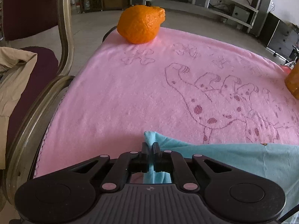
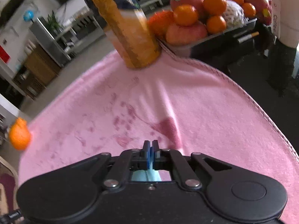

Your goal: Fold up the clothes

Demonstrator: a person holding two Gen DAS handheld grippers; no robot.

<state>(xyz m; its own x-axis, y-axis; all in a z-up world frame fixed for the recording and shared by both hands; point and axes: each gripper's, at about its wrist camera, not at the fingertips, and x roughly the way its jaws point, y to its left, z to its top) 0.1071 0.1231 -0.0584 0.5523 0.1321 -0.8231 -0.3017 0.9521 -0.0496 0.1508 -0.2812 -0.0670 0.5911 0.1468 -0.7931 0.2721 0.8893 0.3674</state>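
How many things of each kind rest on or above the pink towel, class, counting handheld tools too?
Tools: 2, left tool and right tool
Blue garment: 1, pinched by both
Loose orange fruit: 1
Orange bottle: 1
Total: 5, on the pink towel

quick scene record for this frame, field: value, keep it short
surface: pink towel with a dinosaur print, spread flat
garment: light blue cloth, near edge of the towel
left tool: shut on a bunched corner of the cloth
right tool: shut on the cloth, blue fabric showing between the fingers
orange: on the towel's far left corner
orange bottle: upright on the towel's far right corner
fruit tray: beyond the towel, piled with fruit
fold status: not yet folded
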